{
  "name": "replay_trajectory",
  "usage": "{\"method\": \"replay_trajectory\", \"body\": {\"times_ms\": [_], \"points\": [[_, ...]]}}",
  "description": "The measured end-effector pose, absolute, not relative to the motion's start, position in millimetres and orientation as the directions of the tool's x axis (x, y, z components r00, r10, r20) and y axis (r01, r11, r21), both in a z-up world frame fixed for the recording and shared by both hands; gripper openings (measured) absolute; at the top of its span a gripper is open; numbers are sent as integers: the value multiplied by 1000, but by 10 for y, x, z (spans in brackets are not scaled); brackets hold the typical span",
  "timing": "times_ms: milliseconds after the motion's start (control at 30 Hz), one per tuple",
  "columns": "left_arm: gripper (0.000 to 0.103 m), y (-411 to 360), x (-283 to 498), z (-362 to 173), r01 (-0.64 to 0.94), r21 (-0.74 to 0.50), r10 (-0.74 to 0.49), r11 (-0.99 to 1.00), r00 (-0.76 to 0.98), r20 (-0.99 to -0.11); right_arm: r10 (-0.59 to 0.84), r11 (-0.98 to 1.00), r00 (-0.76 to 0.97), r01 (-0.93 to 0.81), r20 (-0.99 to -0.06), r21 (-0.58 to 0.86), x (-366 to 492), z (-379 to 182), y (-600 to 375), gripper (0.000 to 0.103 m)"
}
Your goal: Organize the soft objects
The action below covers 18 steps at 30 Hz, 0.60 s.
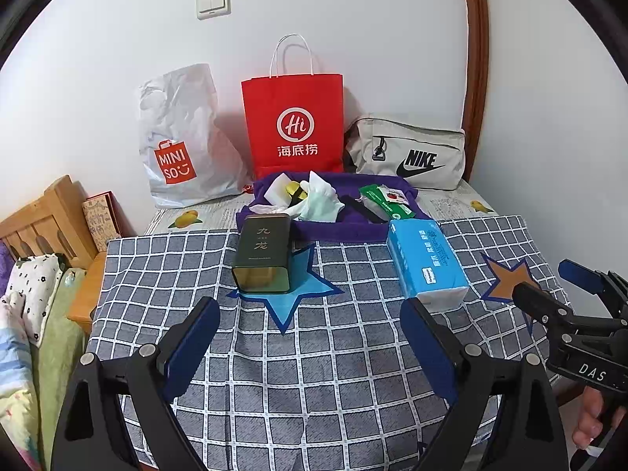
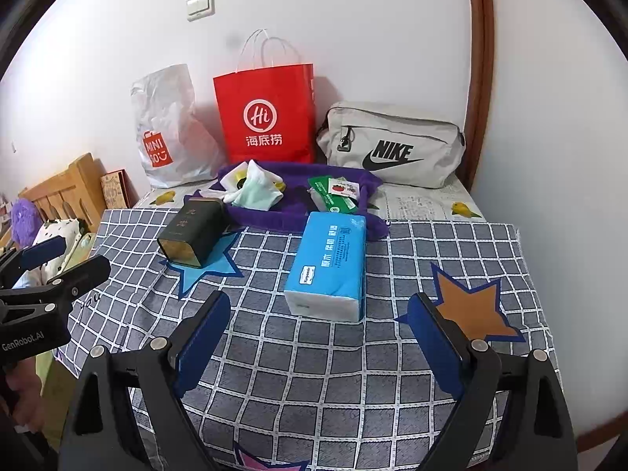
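A blue tissue pack (image 1: pixel 426 265) (image 2: pixel 331 265) lies on the checked cloth, ahead of both grippers. Behind it a purple cloth tray (image 1: pixel 333 231) (image 2: pixel 290 216) holds white gloves (image 1: pixel 318 198) (image 2: pixel 255 192) and a green packet (image 1: pixel 386 200) (image 2: pixel 335 194). A dark green tin (image 1: pixel 263 255) (image 2: pixel 194 235) lies on its side on a blue star. My left gripper (image 1: pixel 310 314) is open with nothing between its fingers. My right gripper (image 2: pixel 320 310) is also open and empty, short of the tissue pack. Each gripper shows at the edge of the other's view.
Against the wall stand a white Miniso bag (image 1: pixel 180 137) (image 2: pixel 167 129), a red paper bag (image 1: pixel 294 125) (image 2: pixel 267 114) and a grey Nike pouch (image 1: pixel 412 153) (image 2: pixel 392 145). A wooden bed frame (image 1: pixel 47 219) and bedding are on the left. An orange star patch (image 2: pixel 469 306) lies at the right.
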<state>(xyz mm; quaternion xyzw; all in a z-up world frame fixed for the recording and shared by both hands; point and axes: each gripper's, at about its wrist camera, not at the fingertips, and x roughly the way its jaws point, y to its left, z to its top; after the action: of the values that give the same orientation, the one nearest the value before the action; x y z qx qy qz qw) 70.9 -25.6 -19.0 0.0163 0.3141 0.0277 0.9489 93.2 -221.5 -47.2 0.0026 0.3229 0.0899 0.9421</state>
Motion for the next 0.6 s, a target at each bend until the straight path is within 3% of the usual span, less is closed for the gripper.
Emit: {"method": "replay_trajectory", "body": {"times_ms": [600], "points": [[93,-267,689,-189,-42,53,65,998,800,-597,176,984,775,-155,-607,87,886,-472,-2273,91]]}}
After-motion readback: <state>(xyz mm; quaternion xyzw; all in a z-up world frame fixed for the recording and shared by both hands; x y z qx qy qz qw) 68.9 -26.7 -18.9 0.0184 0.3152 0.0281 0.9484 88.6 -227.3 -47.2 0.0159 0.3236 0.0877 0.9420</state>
